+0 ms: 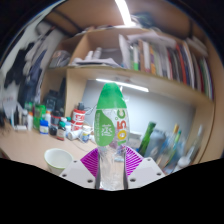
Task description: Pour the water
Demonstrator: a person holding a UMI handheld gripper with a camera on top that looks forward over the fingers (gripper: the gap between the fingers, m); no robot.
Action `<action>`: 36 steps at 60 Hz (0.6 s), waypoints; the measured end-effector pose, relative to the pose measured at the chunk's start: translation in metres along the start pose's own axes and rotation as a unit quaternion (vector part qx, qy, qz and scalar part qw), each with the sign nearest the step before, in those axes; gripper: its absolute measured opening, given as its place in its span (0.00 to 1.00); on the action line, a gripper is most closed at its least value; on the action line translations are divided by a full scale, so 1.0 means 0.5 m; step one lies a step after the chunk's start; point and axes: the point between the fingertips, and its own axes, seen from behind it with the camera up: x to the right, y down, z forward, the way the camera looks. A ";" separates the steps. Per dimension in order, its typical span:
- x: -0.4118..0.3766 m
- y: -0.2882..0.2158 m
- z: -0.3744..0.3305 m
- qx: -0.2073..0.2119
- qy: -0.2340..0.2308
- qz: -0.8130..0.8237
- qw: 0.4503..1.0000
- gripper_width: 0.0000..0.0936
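Note:
A clear plastic bottle (110, 125) with a green and white label stands upright between my fingers, held up above the desk. My gripper (111, 163) is shut on the bottle's lower body, with the purple pads (90, 160) pressing on both sides. The bottle's top reaches up in front of the shelves. A white cup or bowl (59, 157) sits on the desk just left of my fingers.
A cluttered desk (30, 145) with small bottles and cans (78, 120) lies beyond to the left. Shelves with books (165, 55) fill the wall behind. A dark green bottle (147, 138) and other items stand to the right.

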 end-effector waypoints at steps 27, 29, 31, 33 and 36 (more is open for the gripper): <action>0.004 0.175 0.004 -0.054 -0.012 0.154 0.987 0.34; 0.003 0.175 0.002 -0.053 -0.013 0.152 0.987 0.34; 0.000 0.174 -0.004 -0.054 -0.015 0.148 0.987 0.34; -0.001 0.175 -0.005 -0.052 -0.017 0.140 0.989 0.34; -0.004 0.176 -0.007 -0.048 -0.020 0.125 0.991 0.34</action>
